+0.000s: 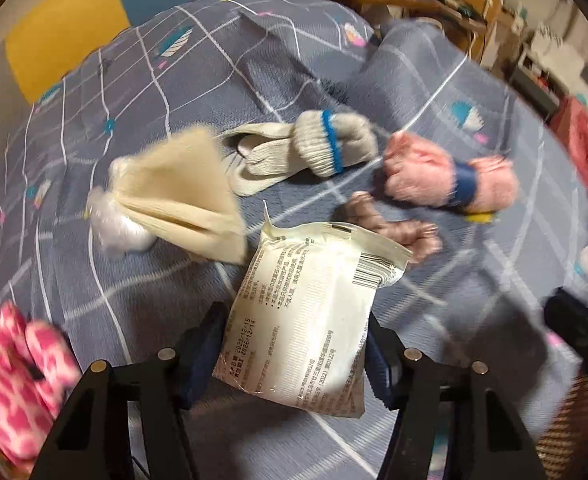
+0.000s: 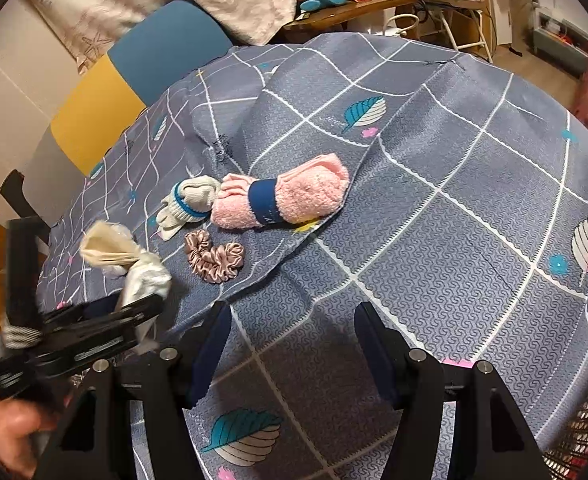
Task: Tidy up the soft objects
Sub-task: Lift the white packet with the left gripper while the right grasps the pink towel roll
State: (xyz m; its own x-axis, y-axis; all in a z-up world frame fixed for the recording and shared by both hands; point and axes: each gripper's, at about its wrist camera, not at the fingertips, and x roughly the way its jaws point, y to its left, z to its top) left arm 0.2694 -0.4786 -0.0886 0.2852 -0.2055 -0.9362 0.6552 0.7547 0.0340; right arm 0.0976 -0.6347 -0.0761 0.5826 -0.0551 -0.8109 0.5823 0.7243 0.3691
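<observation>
A white printed packet [image 1: 302,320] sits between the pads of the left gripper [image 1: 294,350] – whether they press it I cannot tell – above the grey checked bedspread [image 2: 434,240], beside a cream cloth bundle [image 1: 182,196], while the right gripper [image 2: 288,354] hangs wide and empty.

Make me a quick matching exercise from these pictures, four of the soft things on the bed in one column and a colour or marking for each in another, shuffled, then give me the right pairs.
Things:
1. rolled towel
2. scrunchie
3. knit glove
4. wipes packet

Descriptions:
A. white with printed text and a barcode
B. pink with a dark blue band around it
C. shiny brownish-pink, gathered in ruffles
D. pale grey with a bright blue stripe at the cuff

Pairs: 1-B, 2-C, 3-D, 4-A
</observation>
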